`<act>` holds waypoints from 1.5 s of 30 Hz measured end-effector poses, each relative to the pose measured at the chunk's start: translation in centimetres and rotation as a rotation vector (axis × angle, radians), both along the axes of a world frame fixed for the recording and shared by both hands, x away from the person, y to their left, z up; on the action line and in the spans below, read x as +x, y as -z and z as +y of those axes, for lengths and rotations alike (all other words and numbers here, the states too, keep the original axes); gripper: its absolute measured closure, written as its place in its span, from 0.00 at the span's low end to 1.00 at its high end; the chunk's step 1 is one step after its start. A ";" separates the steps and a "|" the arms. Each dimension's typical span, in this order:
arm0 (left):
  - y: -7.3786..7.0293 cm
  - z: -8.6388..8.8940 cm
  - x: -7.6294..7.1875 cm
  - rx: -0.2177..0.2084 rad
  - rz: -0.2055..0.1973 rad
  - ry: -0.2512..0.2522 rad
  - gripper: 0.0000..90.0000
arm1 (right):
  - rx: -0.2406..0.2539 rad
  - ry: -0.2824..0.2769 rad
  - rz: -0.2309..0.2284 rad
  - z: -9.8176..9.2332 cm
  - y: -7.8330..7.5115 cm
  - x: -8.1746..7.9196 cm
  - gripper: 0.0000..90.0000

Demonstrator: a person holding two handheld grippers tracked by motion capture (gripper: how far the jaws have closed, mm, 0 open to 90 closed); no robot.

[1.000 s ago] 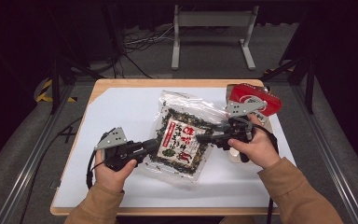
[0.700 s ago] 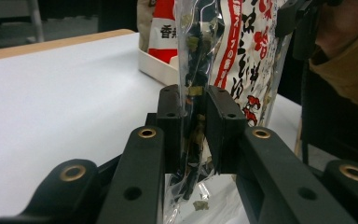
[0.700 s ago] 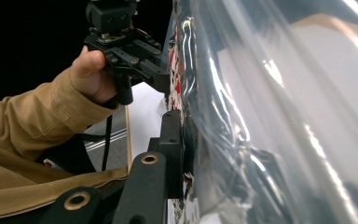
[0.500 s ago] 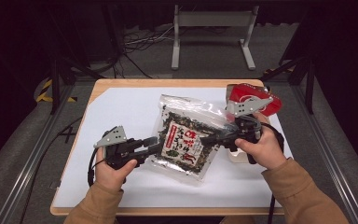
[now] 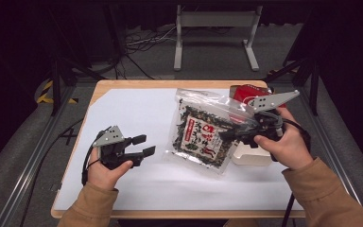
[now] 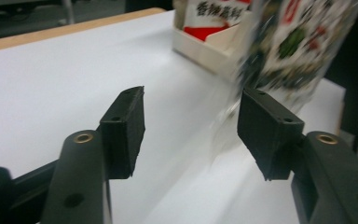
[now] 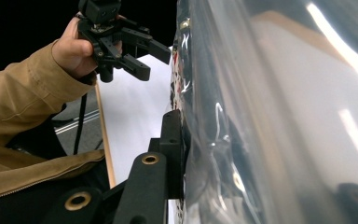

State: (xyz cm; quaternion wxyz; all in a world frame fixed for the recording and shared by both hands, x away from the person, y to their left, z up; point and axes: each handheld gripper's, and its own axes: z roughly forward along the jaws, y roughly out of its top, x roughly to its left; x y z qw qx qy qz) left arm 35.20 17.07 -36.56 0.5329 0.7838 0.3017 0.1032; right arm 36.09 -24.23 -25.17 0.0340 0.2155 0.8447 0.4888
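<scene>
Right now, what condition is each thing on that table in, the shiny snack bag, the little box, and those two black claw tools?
Clear plastic seaweed snack bag: sealed, lifted at its right edge, lower end near the white table cover.
Left gripper: open, jaws just been opening, nothing between them, clear of the bag.
Right gripper: shut on the bag's edge.
Shallow white box: resting on the table, partly behind the bag.
Red packet: behind the bag, partly hidden.

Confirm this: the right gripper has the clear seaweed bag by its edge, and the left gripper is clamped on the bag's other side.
Not quite. The right gripper does hold the seaweed bag by its edge, but the left gripper is not clamped on it. The high view shows it apart from the bag, over the white table cover; its jaws have just been opening, nothing between them.
</scene>
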 end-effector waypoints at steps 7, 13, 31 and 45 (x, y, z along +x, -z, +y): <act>0.7 1.5 0.6 0.033 0.017 -0.061 0.39 | -0.025 0.052 -0.028 -1.5 -1.6 -0.4 0.84; 1.6 2.3 1.3 0.081 0.037 -0.110 0.31 | -0.041 0.100 -0.059 -3.0 -2.8 -0.5 0.84; 3.5 3.5 2.4 0.135 0.083 -0.184 0.25 | -0.072 0.241 -0.136 -7.4 -5.4 -0.7 0.84; 3.7 3.7 2.4 0.132 0.084 -0.191 0.24 | -0.135 0.338 -0.191 -9.4 -6.1 -0.6 0.84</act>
